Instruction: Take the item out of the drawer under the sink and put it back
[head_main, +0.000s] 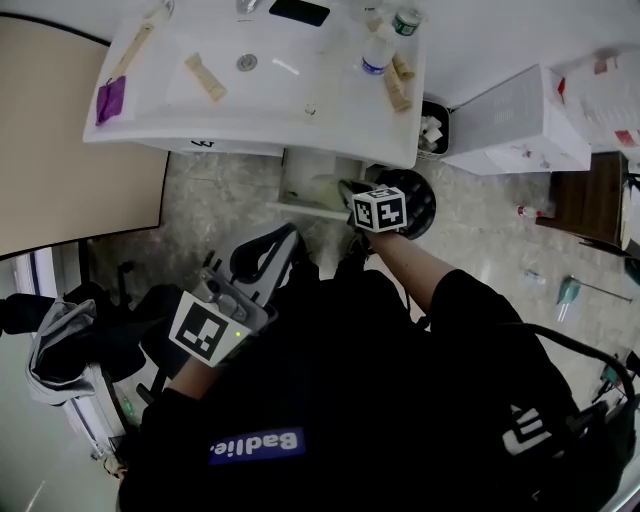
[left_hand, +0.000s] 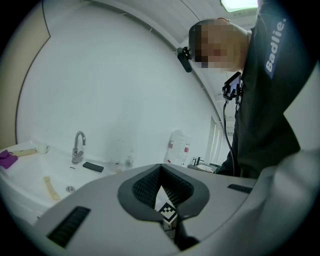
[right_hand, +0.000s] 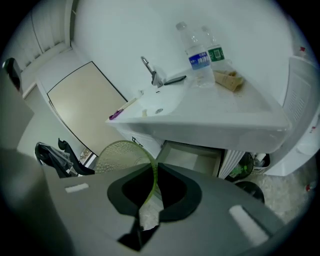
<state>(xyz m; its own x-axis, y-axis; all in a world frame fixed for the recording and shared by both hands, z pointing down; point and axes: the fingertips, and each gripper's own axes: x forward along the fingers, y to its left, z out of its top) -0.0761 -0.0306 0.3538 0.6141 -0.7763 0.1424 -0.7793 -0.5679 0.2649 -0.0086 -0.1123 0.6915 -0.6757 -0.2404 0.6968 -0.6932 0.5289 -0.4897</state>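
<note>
The drawer (head_main: 298, 208) under the white sink (head_main: 150, 125) stands pulled out. Over its mouth, my right gripper (head_main: 350, 197) is shut on the rim of a translucent green dish (head_main: 322, 189). In the right gripper view the dish (right_hand: 122, 154) stands on edge, its rim pinched between the jaws of my right gripper (right_hand: 152, 192), with the open drawer (right_hand: 192, 157) just beyond. My left gripper (head_main: 290, 240) hangs back near the person's body, shut with nothing in it. In its own view my left gripper (left_hand: 161, 186) points level toward the sink counter.
On the sink top lie two bottles (head_main: 381, 45), a dark phone (head_main: 298, 11), wooden pieces (head_main: 205, 76) and a purple item (head_main: 110, 98). A black round bin (head_main: 418, 197) sits right of the drawer. A white cabinet (head_main: 520, 120) stands further right, a beige panel (head_main: 60, 150) at left.
</note>
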